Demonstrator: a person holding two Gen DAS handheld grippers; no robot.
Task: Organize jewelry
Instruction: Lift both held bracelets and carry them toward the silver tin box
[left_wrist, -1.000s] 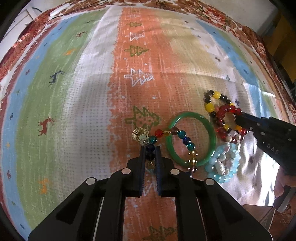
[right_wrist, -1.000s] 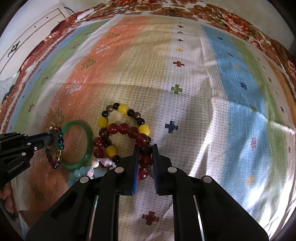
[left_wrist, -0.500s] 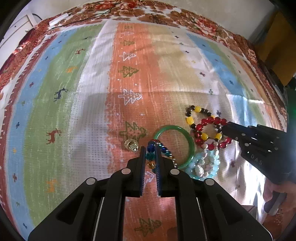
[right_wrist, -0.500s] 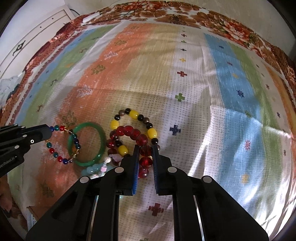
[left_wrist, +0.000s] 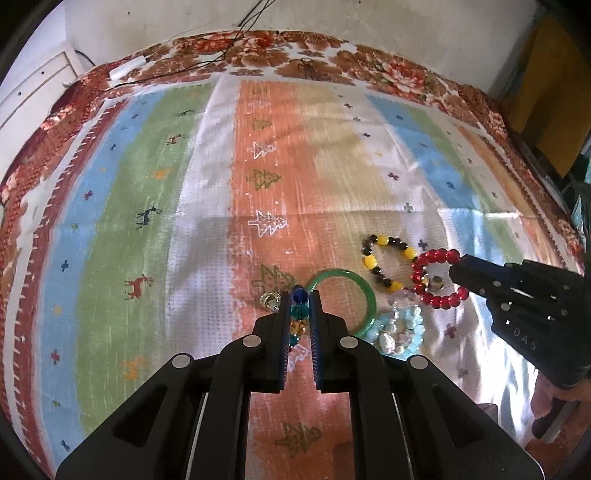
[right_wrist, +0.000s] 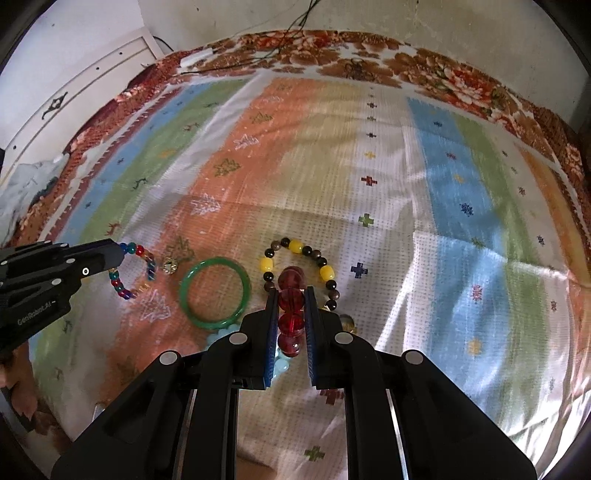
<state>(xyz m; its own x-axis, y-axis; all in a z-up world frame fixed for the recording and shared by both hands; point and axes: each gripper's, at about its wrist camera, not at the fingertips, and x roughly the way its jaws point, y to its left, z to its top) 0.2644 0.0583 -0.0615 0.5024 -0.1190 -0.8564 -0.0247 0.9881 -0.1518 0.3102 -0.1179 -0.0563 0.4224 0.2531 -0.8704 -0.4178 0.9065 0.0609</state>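
**Red and multicoloured beads lifting off the striped cloth**

Glass beads, blue, teal and amber, showing pinched between the jaws of the left gripper (left_wrist: 298, 314) in the left wrist view, the multicoloured bracelet (left_wrist: 298, 312) clamped tight and hanging clear of the striped cloth (left_wrist: 207, 229). Lying just right of it: the green bangle (left_wrist: 341, 301), flat on the cloth, with the pale blue bracelet (left_wrist: 400, 330) touching its near right edge. Further right, the yellow and dark bracelet (left_wrist: 388, 264) resting flat, and the right gripper (left_wrist: 458, 267) holding the red bracelet (left_wrist: 437, 278) up as an open loop. Small gold charm (left_wrist: 269, 300) sitting just left of the left fingertips.

Seen from the right wrist: right gripper (right_wrist: 291, 306) clamped on the red bracelet (right_wrist: 291, 299), large beads stacked between the pads. Green bangle (right_wrist: 214, 290) lying to the left, the yellow and dark bracelet (right_wrist: 295, 264) just beyond the fingertips. Far left, the left gripper (right_wrist: 118, 253) dangling the multicoloured bracelet (right_wrist: 133, 271).

Judging the step: separating two bracelets from the cluster. Next, probably carrying each well apart to bare cloth and setting it down flat before releasing, without snagging neighbours.
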